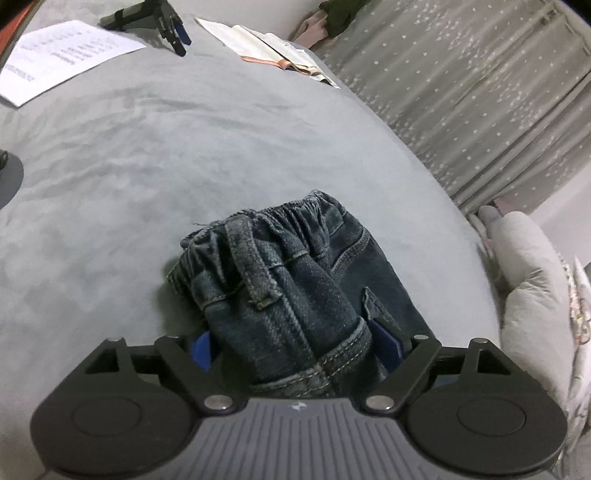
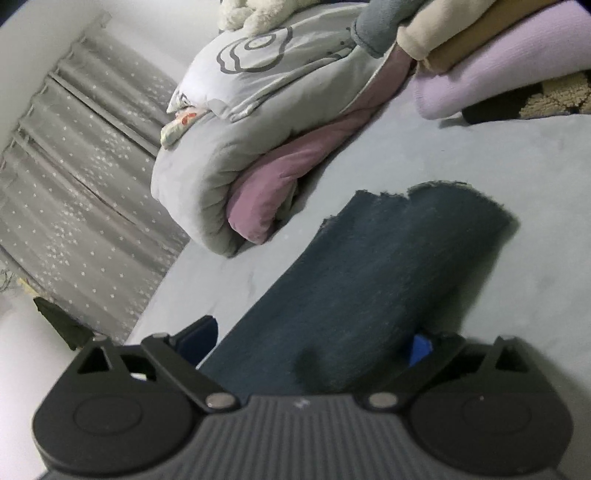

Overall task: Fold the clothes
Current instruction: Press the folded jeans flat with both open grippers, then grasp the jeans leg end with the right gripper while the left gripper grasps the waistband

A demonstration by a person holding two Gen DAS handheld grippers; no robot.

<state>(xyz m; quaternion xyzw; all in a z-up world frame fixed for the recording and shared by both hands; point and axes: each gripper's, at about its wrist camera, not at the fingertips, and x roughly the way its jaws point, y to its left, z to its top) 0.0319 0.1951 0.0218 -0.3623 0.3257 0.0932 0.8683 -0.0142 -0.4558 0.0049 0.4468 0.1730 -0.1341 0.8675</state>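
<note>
Jeans (image 1: pixel 295 280) lie on the grey bed (image 1: pixel 155 155), waistband end bunched up. Left gripper (image 1: pixel 295 339) has its blue fingers (image 1: pixel 386 341) pressed against both sides of a folded denim bundle, clamping it. Right gripper (image 2: pixel 310 343) straddles the jeans leg (image 2: pixel 388 266), blue fingers (image 2: pixel 421 349) set wide on either side; the jaws stand apart, and the leg's frayed hem points toward stacked clothes (image 2: pixel 498 62). A rolled duvet (image 2: pixel 229 147) lies beside the leg. Paper (image 1: pixel 62 55), a book (image 1: pixel 273 51) and another gripper (image 1: pixel 162 22) rest at the bed's far end.
</note>
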